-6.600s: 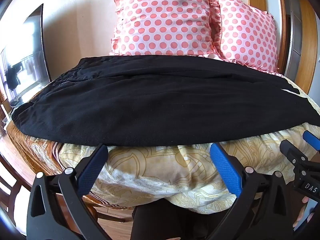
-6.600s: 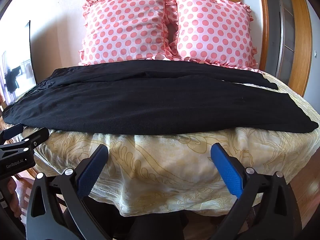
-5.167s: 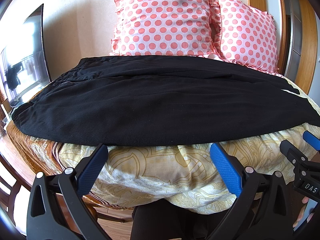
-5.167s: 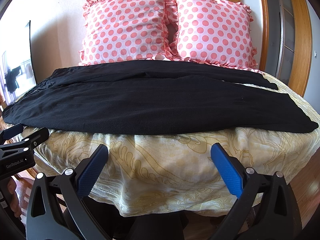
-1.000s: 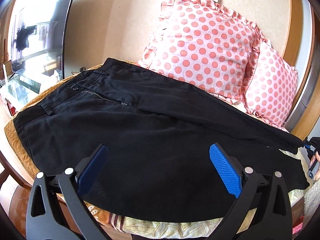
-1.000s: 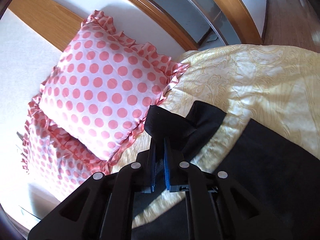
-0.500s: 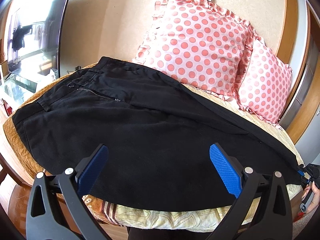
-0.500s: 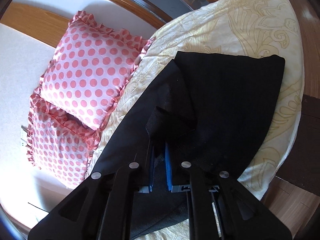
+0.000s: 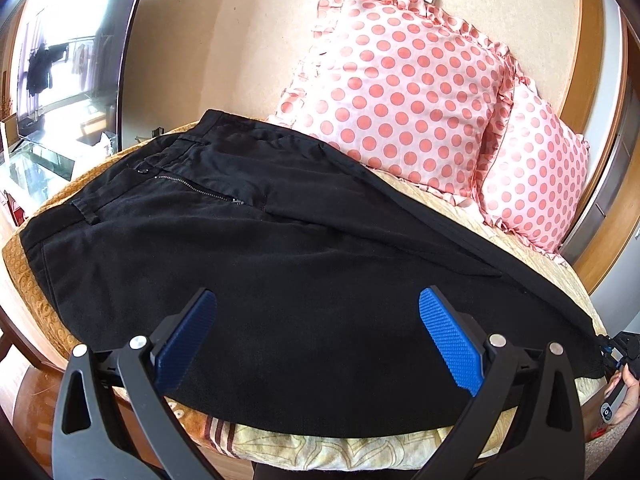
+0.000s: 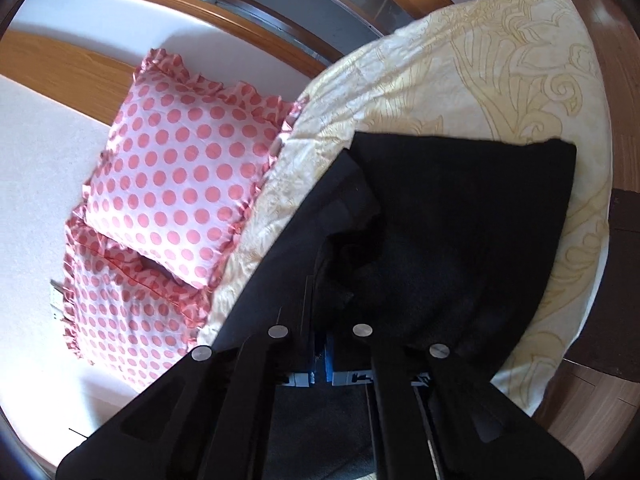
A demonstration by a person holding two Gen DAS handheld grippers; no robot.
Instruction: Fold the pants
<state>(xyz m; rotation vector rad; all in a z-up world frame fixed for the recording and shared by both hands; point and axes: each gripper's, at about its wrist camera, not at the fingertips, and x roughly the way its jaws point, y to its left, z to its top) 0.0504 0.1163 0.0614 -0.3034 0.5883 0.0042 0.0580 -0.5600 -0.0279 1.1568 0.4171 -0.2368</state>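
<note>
Black pants (image 9: 260,264) lie spread across the bed, waistband and zipper at the left, legs running to the right. My left gripper (image 9: 316,336) is open and empty, hovering over the near leg. My right gripper (image 10: 322,292) is shut on the hem of the far pant leg (image 10: 352,248), holding it over the near leg's end (image 10: 472,216). The right gripper also shows at the far right of the left wrist view (image 9: 612,354).
Two pink polka-dot pillows (image 9: 400,100) lean against the wall at the head of the bed. The yellow patterned bedspread (image 10: 480,80) hangs over the bed's edge. A glass door (image 9: 60,60) stands at the left. Wooden floor (image 10: 620,20) lies beyond the bed.
My right gripper has carried the far leg's hem from beside the pillow toward the near leg's end. My left gripper has drifted slightly, still open over the pants.
</note>
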